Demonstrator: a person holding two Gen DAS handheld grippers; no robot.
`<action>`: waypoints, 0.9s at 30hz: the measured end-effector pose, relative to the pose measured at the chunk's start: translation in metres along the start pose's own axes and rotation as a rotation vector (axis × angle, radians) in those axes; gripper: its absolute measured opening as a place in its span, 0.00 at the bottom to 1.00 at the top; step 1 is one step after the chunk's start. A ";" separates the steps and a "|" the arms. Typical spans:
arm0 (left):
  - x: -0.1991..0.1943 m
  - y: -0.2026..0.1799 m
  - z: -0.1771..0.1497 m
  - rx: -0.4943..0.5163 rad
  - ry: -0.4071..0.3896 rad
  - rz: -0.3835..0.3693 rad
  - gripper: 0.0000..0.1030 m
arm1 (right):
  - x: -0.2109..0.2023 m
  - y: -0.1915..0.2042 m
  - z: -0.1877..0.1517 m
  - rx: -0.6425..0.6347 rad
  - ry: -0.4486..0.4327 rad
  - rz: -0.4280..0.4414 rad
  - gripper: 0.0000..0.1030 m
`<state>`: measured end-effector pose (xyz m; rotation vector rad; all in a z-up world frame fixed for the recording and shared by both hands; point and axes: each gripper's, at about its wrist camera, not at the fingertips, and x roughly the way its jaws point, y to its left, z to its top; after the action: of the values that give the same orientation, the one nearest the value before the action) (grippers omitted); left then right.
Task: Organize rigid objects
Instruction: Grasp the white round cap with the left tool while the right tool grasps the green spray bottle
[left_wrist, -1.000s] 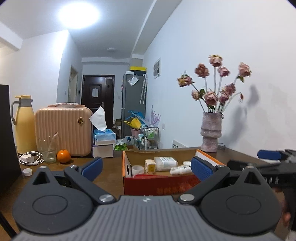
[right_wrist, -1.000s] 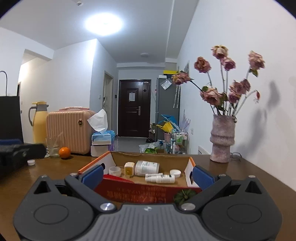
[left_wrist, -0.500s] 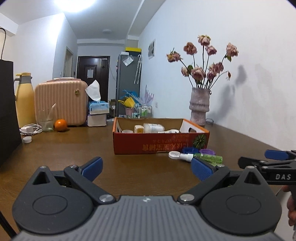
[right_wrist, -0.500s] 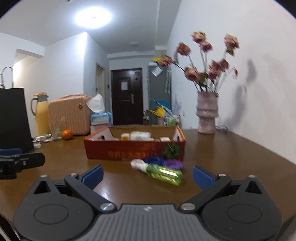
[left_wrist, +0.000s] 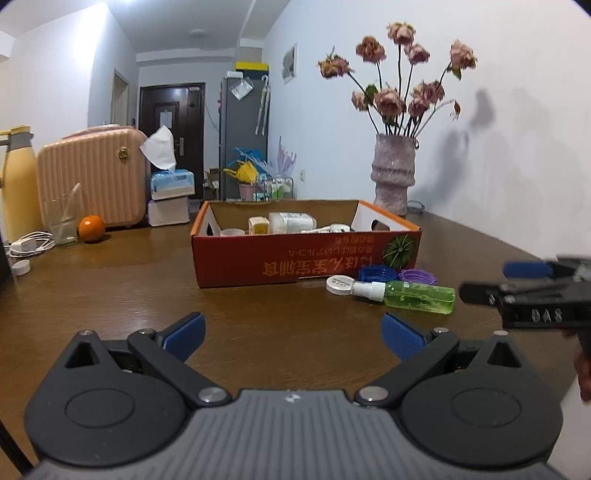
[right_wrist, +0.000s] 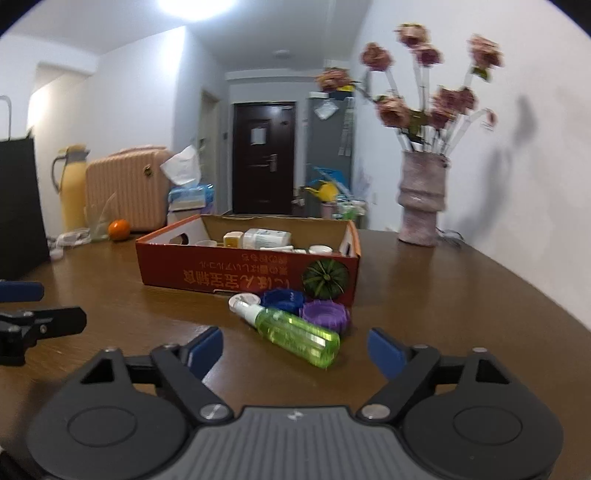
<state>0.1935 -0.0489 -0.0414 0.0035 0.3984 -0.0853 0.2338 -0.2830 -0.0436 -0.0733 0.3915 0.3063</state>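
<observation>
A red cardboard box (left_wrist: 306, 262) (right_wrist: 255, 275) holds several white bottles and jars (left_wrist: 291, 222). In front of it on the wooden table lie a green spray bottle (left_wrist: 417, 295) (right_wrist: 295, 332), a white cap (left_wrist: 340, 285), a blue cap (right_wrist: 282, 299) and a purple cap (right_wrist: 325, 314). My left gripper (left_wrist: 293, 334) is open and empty, short of the box. My right gripper (right_wrist: 295, 349) is open and empty, just short of the green bottle, which lies between its fingertips' line of sight.
A vase of dried roses (left_wrist: 393, 177) stands at the back right. A pink case (left_wrist: 92, 177), yellow jug (left_wrist: 16, 184), glass (left_wrist: 64, 221), orange (left_wrist: 91, 228), tissue box (left_wrist: 171, 182) and cable (left_wrist: 29, 242) sit at the back left. A black bag (right_wrist: 20, 206) stands left.
Both grippers have pulled back from over the box and lowered toward the table. The green bottle and caps in front of the box have come into view. Both stay open.
</observation>
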 end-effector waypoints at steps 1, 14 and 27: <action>0.007 0.000 0.002 0.010 0.009 -0.003 1.00 | 0.010 -0.002 0.005 -0.022 0.000 0.010 0.78; 0.109 0.009 0.027 0.040 0.166 -0.065 1.00 | 0.119 0.003 0.033 -0.226 0.173 0.248 0.37; 0.195 -0.023 0.047 0.096 0.266 -0.250 0.74 | 0.079 -0.035 0.009 -0.116 0.197 0.146 0.33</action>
<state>0.3889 -0.0884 -0.0734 0.0600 0.6597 -0.3530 0.3172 -0.2934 -0.0650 -0.1899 0.5761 0.4677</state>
